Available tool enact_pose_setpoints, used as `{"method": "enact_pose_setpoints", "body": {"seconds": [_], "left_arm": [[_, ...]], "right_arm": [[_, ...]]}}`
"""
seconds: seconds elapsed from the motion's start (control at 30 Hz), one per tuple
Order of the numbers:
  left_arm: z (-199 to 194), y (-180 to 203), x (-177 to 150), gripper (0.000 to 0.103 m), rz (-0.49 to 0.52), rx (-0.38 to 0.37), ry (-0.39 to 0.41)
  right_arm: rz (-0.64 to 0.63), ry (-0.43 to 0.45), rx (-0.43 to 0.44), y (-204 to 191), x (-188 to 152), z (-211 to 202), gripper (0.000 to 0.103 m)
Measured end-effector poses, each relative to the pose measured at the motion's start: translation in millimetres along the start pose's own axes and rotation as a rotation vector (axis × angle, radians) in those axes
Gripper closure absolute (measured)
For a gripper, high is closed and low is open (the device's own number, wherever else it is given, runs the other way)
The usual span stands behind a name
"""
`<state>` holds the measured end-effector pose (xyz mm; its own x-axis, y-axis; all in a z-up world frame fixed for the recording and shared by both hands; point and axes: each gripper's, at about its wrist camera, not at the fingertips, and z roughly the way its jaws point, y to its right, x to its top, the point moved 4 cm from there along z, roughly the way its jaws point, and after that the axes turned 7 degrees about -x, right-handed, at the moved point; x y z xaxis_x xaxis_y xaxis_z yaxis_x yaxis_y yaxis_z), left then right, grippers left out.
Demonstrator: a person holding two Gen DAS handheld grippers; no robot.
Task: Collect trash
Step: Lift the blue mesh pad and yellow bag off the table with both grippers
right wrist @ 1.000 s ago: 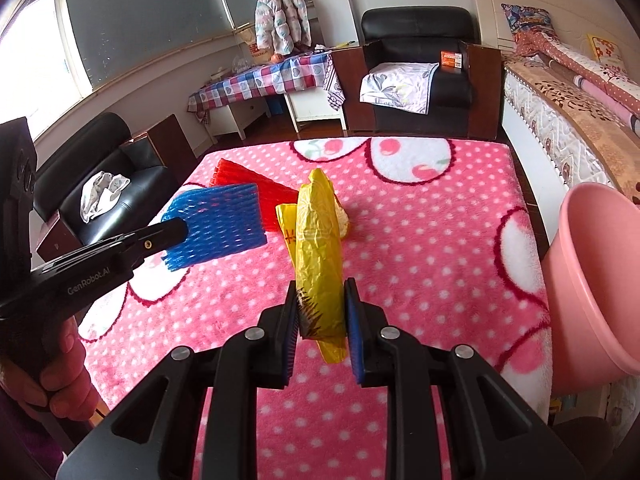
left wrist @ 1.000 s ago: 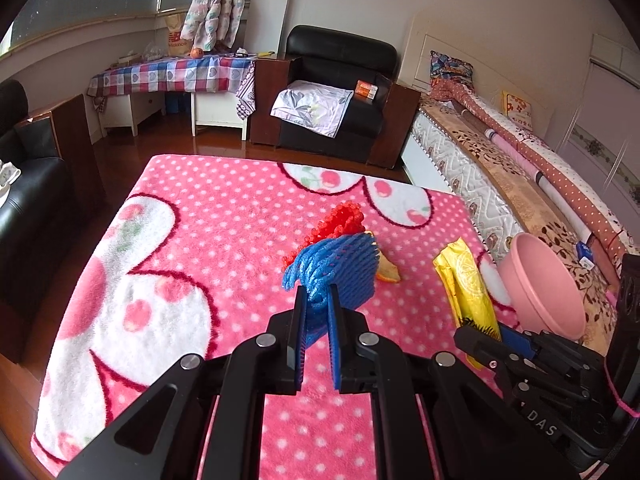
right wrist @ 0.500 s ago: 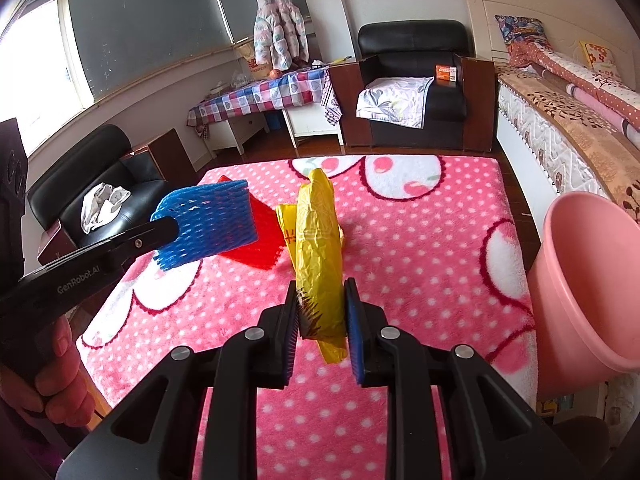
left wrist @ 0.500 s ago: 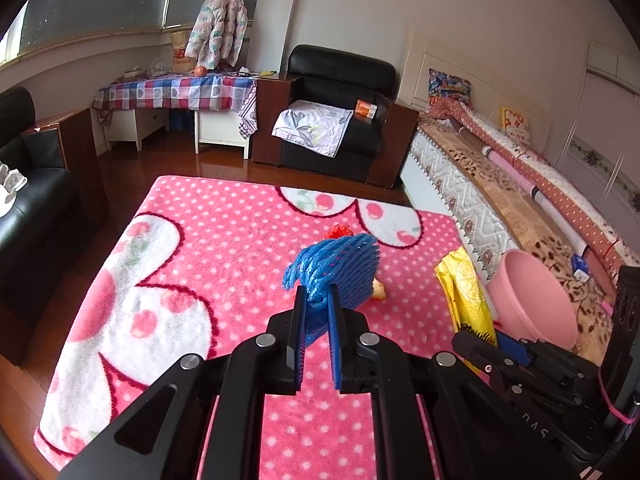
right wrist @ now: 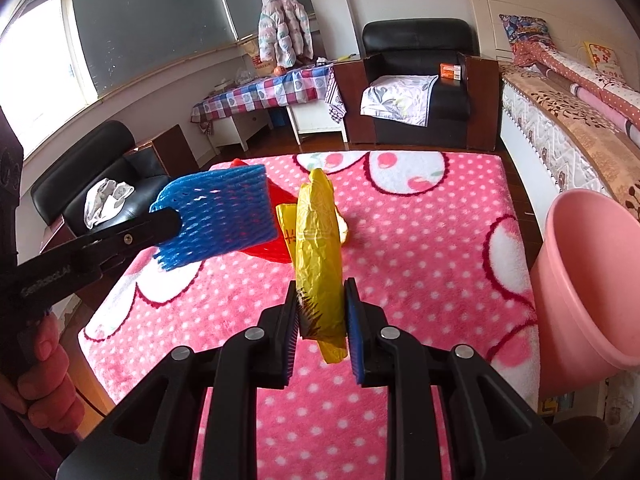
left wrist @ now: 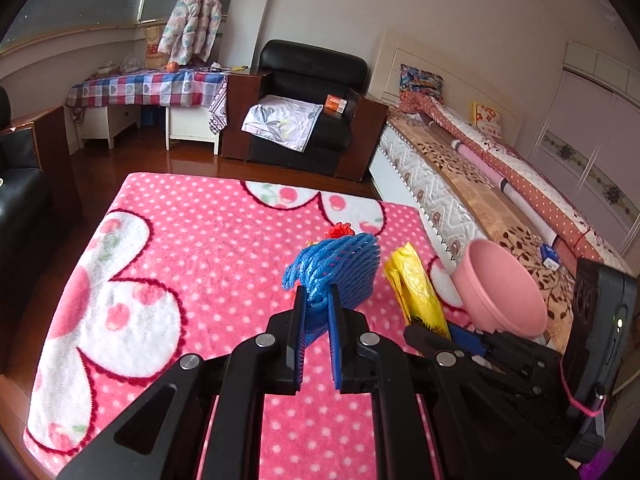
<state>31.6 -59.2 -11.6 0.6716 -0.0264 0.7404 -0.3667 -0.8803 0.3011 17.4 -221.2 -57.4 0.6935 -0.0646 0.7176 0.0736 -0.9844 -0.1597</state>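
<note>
My left gripper (left wrist: 317, 296) is shut on a blue foam net sleeve (left wrist: 336, 272) and holds it above the pink dotted blanket (left wrist: 200, 248). It also shows in the right wrist view (right wrist: 218, 216). My right gripper (right wrist: 321, 292) is shut on a crumpled yellow plastic bag (right wrist: 318, 248), also in the left wrist view (left wrist: 416, 288). A red foam net (right wrist: 276, 236) lies on the blanket behind both, its tip showing in the left wrist view (left wrist: 339, 231). A pink plastic basin (right wrist: 592, 280) stands at the blanket's right edge, also in the left wrist view (left wrist: 500, 288).
A pale scrap (right wrist: 342, 226) lies on the blanket behind the yellow bag. A bed (left wrist: 500, 200) runs along the right. A black armchair (left wrist: 308, 116) and a checked table (left wrist: 148, 88) stand beyond the blanket. A black sofa (right wrist: 96, 176) is at the left.
Both grippers have risen with their loads, so the blanket looks farther below. The blue net now hides most of the red net in the left wrist view.
</note>
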Motion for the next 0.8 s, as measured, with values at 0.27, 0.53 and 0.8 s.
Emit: {"method": "enact_pose_setpoints", "body": {"seconds": [0.27, 0.53, 0.8], "left_arm": [[17.0, -49.8, -24.4, 0.094, -0.057, 0.145, -0.089], [17.7, -78.8, -29.9, 0.094, -0.097, 0.169, -0.097], [2.5, -89.5, -13.7, 0.094, -0.118, 0.222, -0.025]], "right_arm": [[-0.038, -0.048, 0.032, -16.0, 4.8, 28.7, 0.081], [-0.112, -0.13, 0.05, -48.5, 8.4, 72.8, 0.081], [-0.091, -0.132, 0.053, -48.5, 7.6, 72.7, 0.081]]}}
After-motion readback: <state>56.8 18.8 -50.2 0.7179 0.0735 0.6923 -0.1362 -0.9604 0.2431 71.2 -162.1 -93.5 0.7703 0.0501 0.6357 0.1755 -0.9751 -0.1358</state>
